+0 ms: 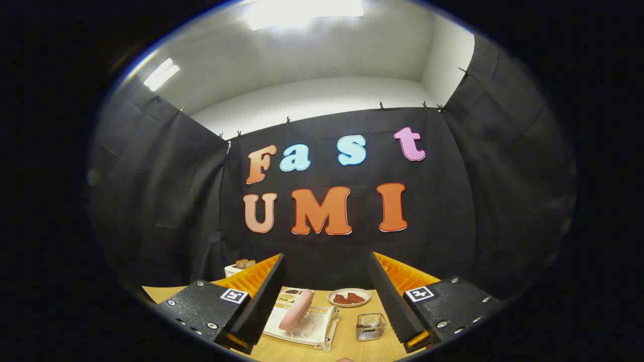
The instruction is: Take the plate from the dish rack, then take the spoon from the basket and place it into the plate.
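text: none readable | marks: square black-and-white code tags, one atop each finger (234, 295) of the claw (327, 296)

The tongs (327, 294) hang above the table with both black fingers (261, 301) spread wide apart (orange ribbing on their outer sides), gripping nothing.
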Action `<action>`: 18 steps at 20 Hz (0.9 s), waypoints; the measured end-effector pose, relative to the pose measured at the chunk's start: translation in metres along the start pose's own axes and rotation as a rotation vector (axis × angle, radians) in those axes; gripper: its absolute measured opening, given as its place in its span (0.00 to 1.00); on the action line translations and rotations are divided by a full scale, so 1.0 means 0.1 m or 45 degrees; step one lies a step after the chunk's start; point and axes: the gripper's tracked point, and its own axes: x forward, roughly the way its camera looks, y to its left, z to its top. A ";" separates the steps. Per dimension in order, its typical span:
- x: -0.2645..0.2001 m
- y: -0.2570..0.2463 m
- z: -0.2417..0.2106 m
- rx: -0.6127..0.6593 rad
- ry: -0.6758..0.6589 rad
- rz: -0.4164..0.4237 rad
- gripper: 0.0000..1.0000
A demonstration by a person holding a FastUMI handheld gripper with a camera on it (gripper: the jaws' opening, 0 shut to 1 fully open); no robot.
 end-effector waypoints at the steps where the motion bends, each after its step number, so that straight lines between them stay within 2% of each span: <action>1: 0.06 0.01 -0.04 0.011 0.019 0.002 0.97; 6: 0.41 0.07 -0.33 0.055 0.149 0.012 0.98; 10: 0.71 0.09 -0.72 0.002 0.271 -0.011 0.97; 18: 1.23 0.28 -1.54 0.041 0.664 0.016 0.97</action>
